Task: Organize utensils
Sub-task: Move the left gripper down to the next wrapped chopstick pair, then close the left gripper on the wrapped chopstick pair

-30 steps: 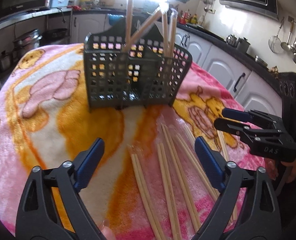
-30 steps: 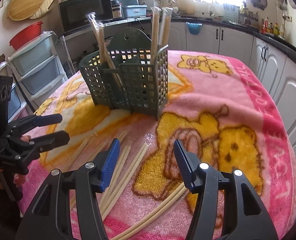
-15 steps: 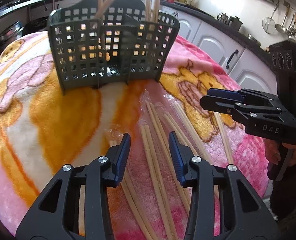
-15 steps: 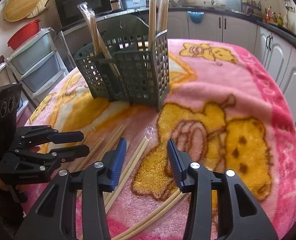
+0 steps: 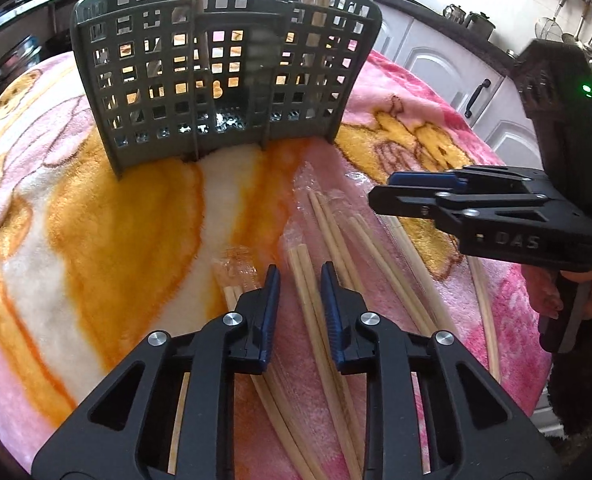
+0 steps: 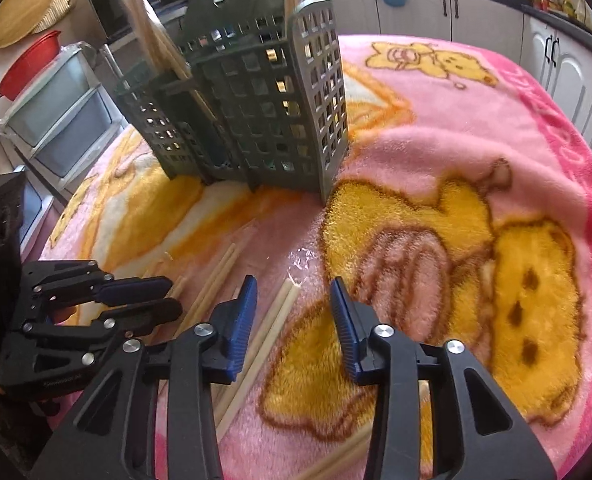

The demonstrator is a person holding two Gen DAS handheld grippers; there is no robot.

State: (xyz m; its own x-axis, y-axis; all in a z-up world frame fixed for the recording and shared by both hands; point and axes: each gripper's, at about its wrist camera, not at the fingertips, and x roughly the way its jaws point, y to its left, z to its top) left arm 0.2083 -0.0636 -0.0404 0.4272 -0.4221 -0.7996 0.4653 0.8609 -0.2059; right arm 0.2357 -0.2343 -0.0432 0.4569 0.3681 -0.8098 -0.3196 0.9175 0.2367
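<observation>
A dark grey slotted utensil caddy (image 5: pixel 223 80) stands on the blanket with several chopsticks upright in it; it also shows in the right wrist view (image 6: pixel 255 112). Several wrapped pairs of bamboo chopsticks (image 5: pixel 336 240) lie loose in front of it. My left gripper (image 5: pixel 298 280) is low over one pair (image 5: pixel 302 268), jaws narrowed around it with a small gap left. My right gripper (image 6: pixel 293 292) is open, a chopstick pair (image 6: pixel 279 312) lying between its jaws. In the left wrist view the right gripper (image 5: pixel 380 190) hangs at the right, above the chopsticks.
A pink and yellow cartoon blanket (image 6: pixel 456 160) covers the round table. White kitchen cabinets (image 5: pixel 448 64) stand behind at the right. Plastic drawers (image 6: pixel 55 112) and a red bowl (image 6: pixel 27 60) stand at the left. The table edge runs close behind both grippers.
My left gripper has dropped toward the chopsticks and its jaws have narrowed from wide open to nearly closed around one pair. My right gripper has moved lower and closer to the caddy, still open.
</observation>
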